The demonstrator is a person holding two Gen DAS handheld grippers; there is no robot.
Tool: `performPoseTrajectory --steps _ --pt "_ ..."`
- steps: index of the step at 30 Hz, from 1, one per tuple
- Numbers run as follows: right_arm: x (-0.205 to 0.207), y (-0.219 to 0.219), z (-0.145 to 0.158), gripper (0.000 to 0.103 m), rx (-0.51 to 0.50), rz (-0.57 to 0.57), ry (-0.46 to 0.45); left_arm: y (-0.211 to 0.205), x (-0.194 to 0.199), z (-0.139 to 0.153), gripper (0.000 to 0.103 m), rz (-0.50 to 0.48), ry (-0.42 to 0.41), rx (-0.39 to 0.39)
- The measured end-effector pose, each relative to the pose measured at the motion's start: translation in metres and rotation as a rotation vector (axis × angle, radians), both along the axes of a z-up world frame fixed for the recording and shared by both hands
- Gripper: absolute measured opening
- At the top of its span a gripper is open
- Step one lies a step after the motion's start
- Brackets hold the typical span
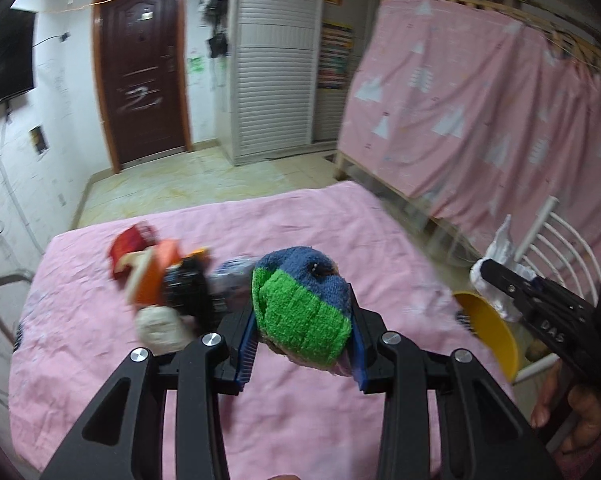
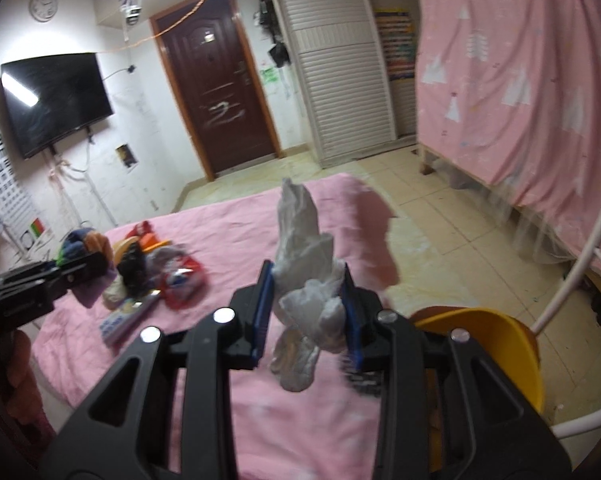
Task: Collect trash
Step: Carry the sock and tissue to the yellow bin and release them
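My left gripper [image 1: 302,312] is shut on a fuzzy sock [image 1: 300,308], green and blue, held above the pink bed [image 1: 100,360]. My right gripper [image 2: 306,300] is shut on a crumpled white tissue [image 2: 306,280] that sticks up between its blue pads. In the left wrist view the right gripper [image 1: 488,276] shows at the right edge with the tissue [image 1: 500,248] over a yellow bin [image 1: 488,328]. In the right wrist view the left gripper [image 2: 80,266] shows at the left with the sock [image 2: 80,242]. The yellow bin [image 2: 508,344] stands just right of my right gripper.
A blurred pile of clutter [image 1: 168,280] lies on the bed: red and orange wrappers, a black object, a pale lump. It appears again as the pile [image 2: 156,276] with a flat packet [image 2: 128,316]. A white chair [image 1: 556,240] stands beside the bin. Tiled floor [image 2: 440,232] lies beyond.
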State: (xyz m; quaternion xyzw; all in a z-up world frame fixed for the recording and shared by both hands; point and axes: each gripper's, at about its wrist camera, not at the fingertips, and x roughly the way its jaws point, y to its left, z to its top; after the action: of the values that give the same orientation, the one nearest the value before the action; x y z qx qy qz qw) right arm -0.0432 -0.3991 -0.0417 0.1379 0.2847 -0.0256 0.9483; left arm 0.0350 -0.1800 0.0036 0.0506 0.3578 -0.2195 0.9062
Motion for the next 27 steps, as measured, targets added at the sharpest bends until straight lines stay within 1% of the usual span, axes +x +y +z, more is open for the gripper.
performPoseTrajectory --steps 5,11,12,13,14,15,18,21,24,26,27 --pt "-0.011 -0.032 -0.011 0.03 -0.031 -0.062 0.036 -0.042 -0.007 0.0 0.028 -0.09 0.021 -0.005" --pt "-0.016 -0.068 -0.036 0.03 -0.027 -0.122 0.096 -0.087 -0.018 -0.006 0.028 -0.187 0.051 -0.013" --pt "-0.017 -0.073 -0.039 0.034 -0.021 -0.13 0.104 -0.095 -0.02 -0.008 0.028 -0.202 0.058 -0.012" --pt "-0.017 -0.08 -0.044 0.046 -0.01 -0.14 0.114 -0.1 -0.021 -0.009 0.028 -0.213 0.064 -0.012" --pt "-0.018 -0.084 -0.047 0.049 -0.002 -0.149 0.117 -0.109 -0.023 -0.011 0.028 -0.231 0.074 -0.01" --pt "-0.02 -0.09 -0.049 0.052 0.004 -0.161 0.117 -0.115 -0.025 -0.013 0.028 -0.24 0.078 -0.008" --pt "-0.025 -0.105 -0.053 0.052 0.02 -0.187 0.11 -0.137 -0.029 -0.018 0.028 -0.279 0.091 -0.007" --pt "-0.035 -0.121 -0.051 0.052 0.056 -0.23 0.078 -0.158 -0.031 -0.025 0.028 -0.317 0.112 -0.006" --pt "-0.049 -0.142 -0.047 0.057 0.095 -0.289 0.046 -0.182 -0.035 -0.033 0.028 -0.361 0.141 -0.004" --pt "-0.059 -0.154 -0.045 0.059 0.124 -0.325 0.023 -0.198 -0.039 -0.039 0.03 -0.39 0.161 0.004" --pt "-0.064 -0.16 -0.044 0.06 0.144 -0.34 0.012 -0.202 -0.04 -0.041 0.035 -0.404 0.173 0.0"
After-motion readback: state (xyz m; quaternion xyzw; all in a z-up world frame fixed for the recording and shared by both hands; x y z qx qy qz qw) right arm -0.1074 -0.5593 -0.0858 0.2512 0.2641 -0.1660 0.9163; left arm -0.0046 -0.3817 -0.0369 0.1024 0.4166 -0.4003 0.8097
